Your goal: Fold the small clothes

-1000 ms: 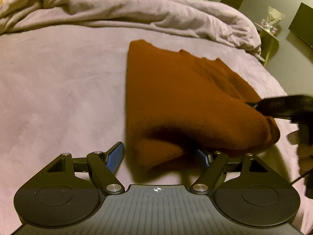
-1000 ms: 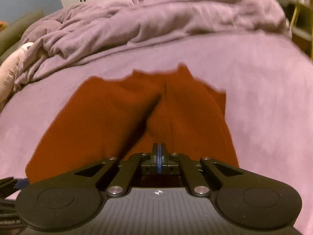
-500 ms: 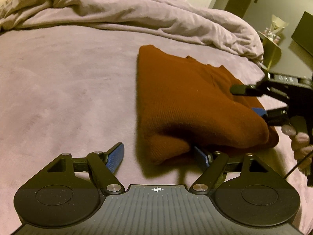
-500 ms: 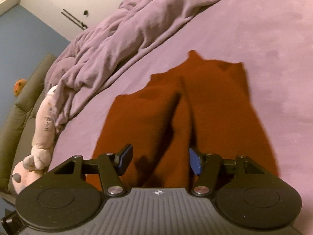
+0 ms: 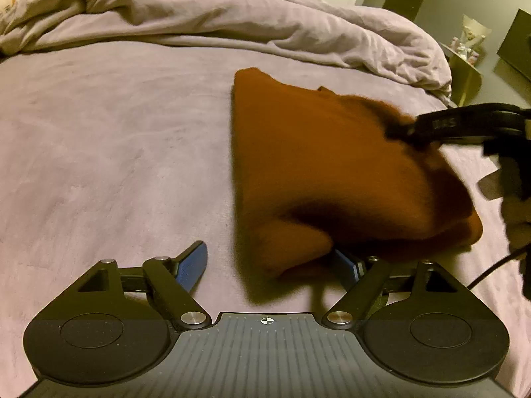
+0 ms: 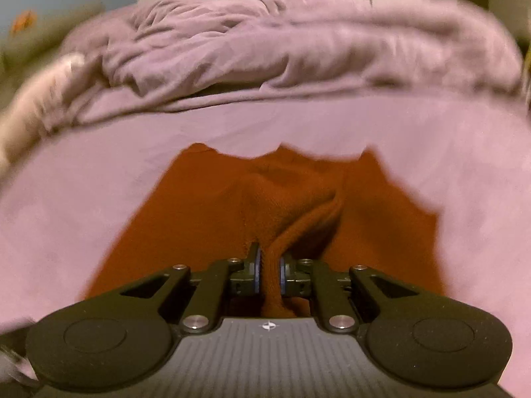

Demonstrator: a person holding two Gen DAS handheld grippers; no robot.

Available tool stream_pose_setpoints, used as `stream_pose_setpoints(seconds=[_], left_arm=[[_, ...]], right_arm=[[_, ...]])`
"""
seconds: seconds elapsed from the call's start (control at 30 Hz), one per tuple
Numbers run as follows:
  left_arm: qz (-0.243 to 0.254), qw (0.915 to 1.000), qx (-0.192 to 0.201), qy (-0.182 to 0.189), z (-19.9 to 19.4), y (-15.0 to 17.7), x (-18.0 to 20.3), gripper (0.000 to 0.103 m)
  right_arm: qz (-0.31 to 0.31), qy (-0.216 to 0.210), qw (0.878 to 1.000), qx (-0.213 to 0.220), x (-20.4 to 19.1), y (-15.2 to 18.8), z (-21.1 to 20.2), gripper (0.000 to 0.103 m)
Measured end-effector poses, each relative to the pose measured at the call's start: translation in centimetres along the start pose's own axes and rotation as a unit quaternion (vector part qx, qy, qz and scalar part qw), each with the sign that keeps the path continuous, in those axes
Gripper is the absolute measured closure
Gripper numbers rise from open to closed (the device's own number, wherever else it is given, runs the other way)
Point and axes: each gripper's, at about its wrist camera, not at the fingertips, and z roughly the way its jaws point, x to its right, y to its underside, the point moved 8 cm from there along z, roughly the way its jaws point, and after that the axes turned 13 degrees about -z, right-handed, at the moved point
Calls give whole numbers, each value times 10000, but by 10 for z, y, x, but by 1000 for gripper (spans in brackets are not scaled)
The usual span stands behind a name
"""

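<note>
Rust-brown knit garment (image 6: 232, 205) pinched in right claw (image 6: 269, 270).

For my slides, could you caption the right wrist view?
Right gripper pinches a fold of the orange garment on the bed.

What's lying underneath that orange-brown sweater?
The sweater lies on the purple bed sheet. One blue pad of the left gripper slips under its near corner. Anything else beneath is hidden by the cloth.
</note>
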Motion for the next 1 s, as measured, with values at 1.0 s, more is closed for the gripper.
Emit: stream_pose_setpoints(seconds=[1.0], left_arm=[[-191,9979,-380,495,23,-23,24,10]], right_arm=[[-318,691,9964,362,43,67,-31,82]])
